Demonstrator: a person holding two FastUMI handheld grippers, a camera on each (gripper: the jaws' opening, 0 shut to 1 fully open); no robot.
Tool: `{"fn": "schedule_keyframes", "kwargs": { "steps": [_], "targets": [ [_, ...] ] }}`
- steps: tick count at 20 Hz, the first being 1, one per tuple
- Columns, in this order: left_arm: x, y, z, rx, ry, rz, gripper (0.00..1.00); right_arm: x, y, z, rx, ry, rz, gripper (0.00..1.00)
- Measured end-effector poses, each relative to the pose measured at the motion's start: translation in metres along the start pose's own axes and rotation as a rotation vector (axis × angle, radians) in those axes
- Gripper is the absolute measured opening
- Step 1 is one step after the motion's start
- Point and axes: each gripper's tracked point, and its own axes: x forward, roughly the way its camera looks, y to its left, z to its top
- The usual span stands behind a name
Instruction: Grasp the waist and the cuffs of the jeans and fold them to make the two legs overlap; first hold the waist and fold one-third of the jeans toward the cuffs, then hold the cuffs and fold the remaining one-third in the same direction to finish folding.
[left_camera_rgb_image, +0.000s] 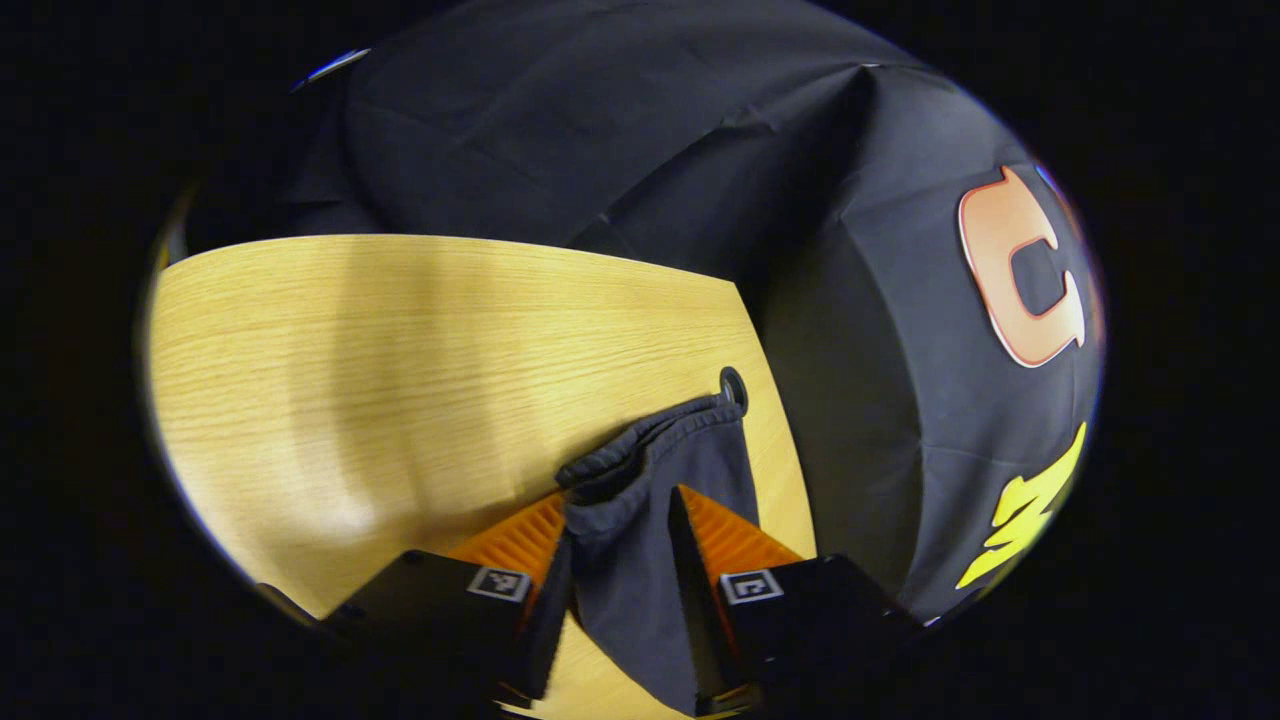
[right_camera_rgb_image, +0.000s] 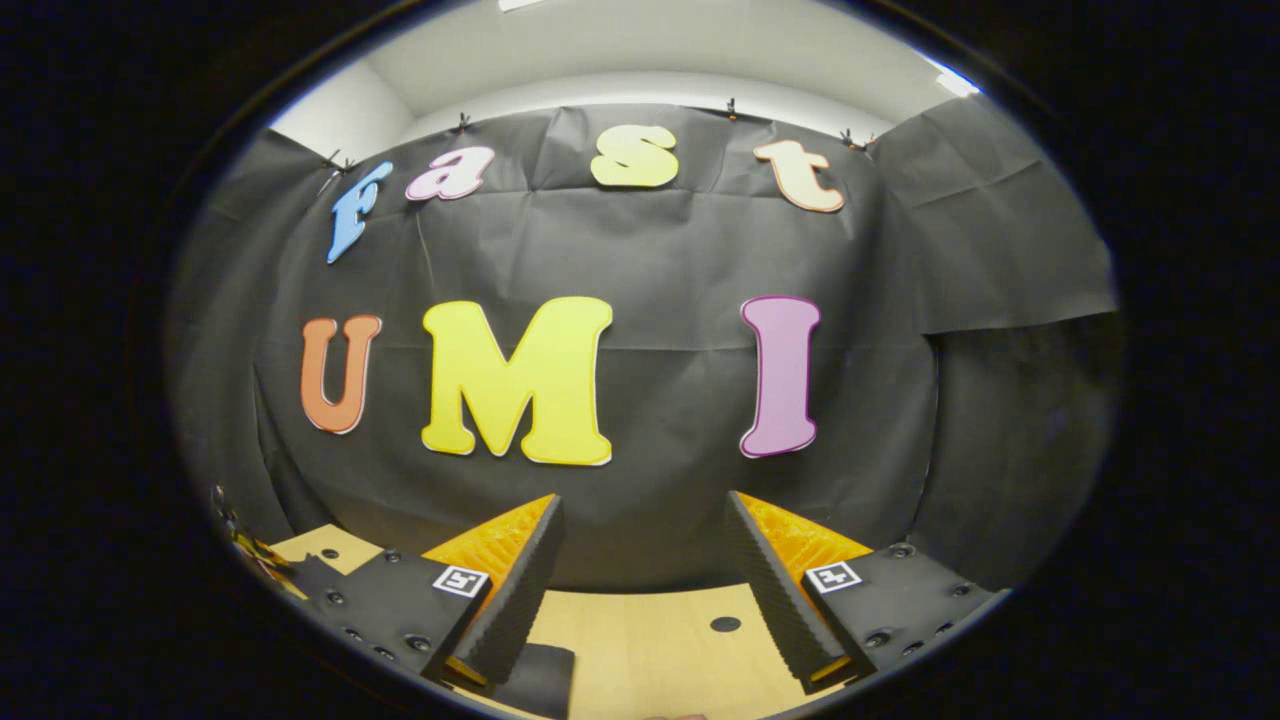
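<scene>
Jeans (left_camera_rgb_image: 640, 530) pinched in the left hand-held gripper (left_camera_rgb_image: 622, 540) above the desk (left_camera_rgb_image: 400, 360).

In the left gripper view, a bunched dark hem of the jeans sits between the two orange-backed fingers, both pressing on it, near the desk's far corner and a round hole (left_camera_rgb_image: 733, 387) in the wood. In the right gripper view, the right hand-held gripper (right_camera_rgb_image: 640, 560) is released, fingers spread wide with nothing between them, raised toward the booth wall; a dark scrap of the jeans (right_camera_rgb_image: 535, 675) lies on the desk (right_camera_rgb_image: 650, 650) below its left finger.
</scene>
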Motion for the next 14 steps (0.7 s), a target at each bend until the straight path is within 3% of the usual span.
{"fn": "schedule_keyframes", "kwargs": {
  "steps": [1, 2, 4, 10, 14],
  "targets": [
    [0.002, 0.000, 0.000, -0.002, 0.005, 0.001, 0.38, 0.001, -0.001, 0.000, 0.000, 0.002, -0.001, 0.94],
    [0.004, -0.001, 0.000, 0.005, 0.008, 0.000, 0.23, 0.000, -0.002, 0.002, 0.002, 0.002, -0.001, 0.99],
    [0.003, 0.000, -0.001, 0.020, 0.004, 0.007, 0.10, 0.001, -0.001, 0.004, -0.009, -0.002, 0.003, 0.99],
    [-0.004, -0.015, 0.001, 0.080, -0.027, 0.013, 0.05, -0.006, -0.011, 0.021, 0.000, -0.024, 0.004, 0.98],
    [-0.032, -0.044, 0.005, 0.207, -0.094, -0.025, 0.05, -0.015, -0.021, 0.029, 0.033, -0.030, -0.001, 0.94]
  ]
}}
